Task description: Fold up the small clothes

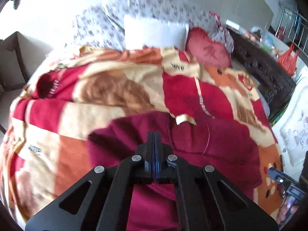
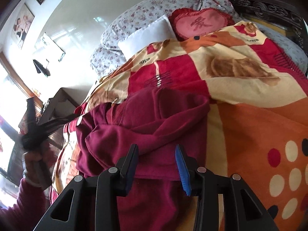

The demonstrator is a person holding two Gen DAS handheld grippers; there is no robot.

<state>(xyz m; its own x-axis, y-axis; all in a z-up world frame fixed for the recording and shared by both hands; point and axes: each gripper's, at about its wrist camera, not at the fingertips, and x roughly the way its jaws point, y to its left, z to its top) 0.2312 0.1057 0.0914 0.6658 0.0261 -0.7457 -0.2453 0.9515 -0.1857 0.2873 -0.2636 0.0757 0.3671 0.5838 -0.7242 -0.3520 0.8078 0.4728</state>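
A dark red sweatshirt lies on a patterned red, orange and cream blanket on a bed. My left gripper is shut above the garment's middle; whether cloth is pinched between the pads is not clear. In the right wrist view the sweatshirt lies bunched, with a sleeve folded across it. My right gripper is open with nothing between its fingers, just above the garment's near edge. The left gripper shows blurred at the garment's left edge, held by a hand. The right gripper's tip shows at the right edge.
A white pillow, a pink heart cushion and a floral quilt lie at the bed's head. A dark carved headboard runs along the right. A cardboard box stands left of the bed.
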